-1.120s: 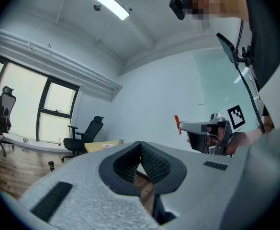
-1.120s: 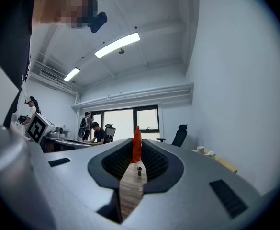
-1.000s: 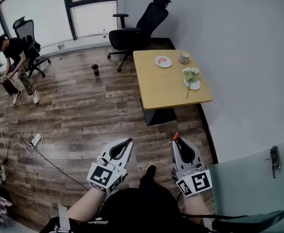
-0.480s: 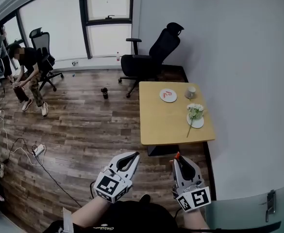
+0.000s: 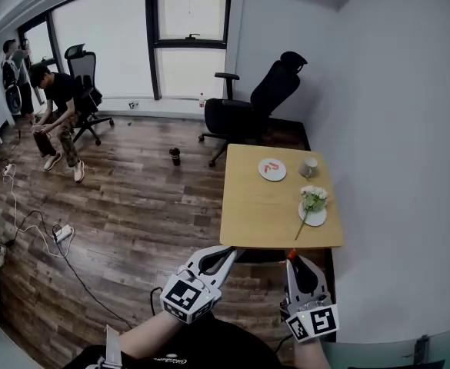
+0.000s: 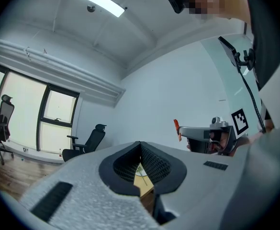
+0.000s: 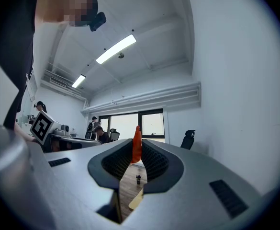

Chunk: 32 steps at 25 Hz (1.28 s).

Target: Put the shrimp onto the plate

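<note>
A wooden table [image 5: 275, 206] stands ahead by the right wall. At its far end lies a white plate [image 5: 271, 169] with orange-red pieces on it. My right gripper [image 5: 291, 256] is held short of the table's near edge, shut on a small orange shrimp [image 7: 137, 145] that sticks out past the jaw tips. The shrimp [image 6: 176, 127] and right gripper [image 6: 207, 135] also show in the left gripper view. My left gripper [image 5: 230, 251] sits beside it at the table's near left corner, shut with nothing in it.
On the table are a grey cup [image 5: 310, 166] and a plate with white flowers [image 5: 312, 210]. A black office chair [image 5: 259, 102] stands behind the table and a dark bottle [image 5: 175, 155] on the floor. Two people [image 5: 59, 118] are at far left, near floor cables [image 5: 59, 233].
The view has moved forward and lifted: the table is nearer and both grippers now reach its near edge. The right gripper keeps the shrimp.
</note>
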{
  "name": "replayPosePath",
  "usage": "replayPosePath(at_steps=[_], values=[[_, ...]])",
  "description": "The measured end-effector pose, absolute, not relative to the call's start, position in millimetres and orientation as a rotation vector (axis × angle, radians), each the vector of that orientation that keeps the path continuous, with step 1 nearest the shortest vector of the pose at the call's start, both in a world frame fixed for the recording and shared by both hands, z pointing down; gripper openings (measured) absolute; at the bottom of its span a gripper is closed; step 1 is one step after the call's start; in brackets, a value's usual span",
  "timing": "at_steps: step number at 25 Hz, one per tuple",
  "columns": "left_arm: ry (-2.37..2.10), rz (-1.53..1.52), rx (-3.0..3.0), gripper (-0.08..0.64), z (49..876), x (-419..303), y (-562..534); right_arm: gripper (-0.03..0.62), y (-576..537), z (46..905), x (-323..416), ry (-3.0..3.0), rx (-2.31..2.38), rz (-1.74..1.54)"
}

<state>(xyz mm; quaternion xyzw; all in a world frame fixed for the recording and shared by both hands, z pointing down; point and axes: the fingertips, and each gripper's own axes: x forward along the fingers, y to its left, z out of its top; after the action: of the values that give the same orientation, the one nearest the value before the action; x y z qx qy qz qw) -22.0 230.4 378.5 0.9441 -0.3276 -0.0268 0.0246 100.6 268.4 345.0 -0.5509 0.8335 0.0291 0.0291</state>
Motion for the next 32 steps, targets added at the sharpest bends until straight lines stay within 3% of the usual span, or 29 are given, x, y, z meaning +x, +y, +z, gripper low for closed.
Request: replayPosePath(at_steps=[15, 32], values=[[-1.001, -0.095, 2.926, 0.003, 388, -19, 166, 0.058, 204, 351, 102, 2.585, -1.708, 0.115], [-0.959, -0.033, 2.909, 0.002, 394, -14, -18, 0.058, 24, 367, 107, 2.552, -1.755, 0.002]])
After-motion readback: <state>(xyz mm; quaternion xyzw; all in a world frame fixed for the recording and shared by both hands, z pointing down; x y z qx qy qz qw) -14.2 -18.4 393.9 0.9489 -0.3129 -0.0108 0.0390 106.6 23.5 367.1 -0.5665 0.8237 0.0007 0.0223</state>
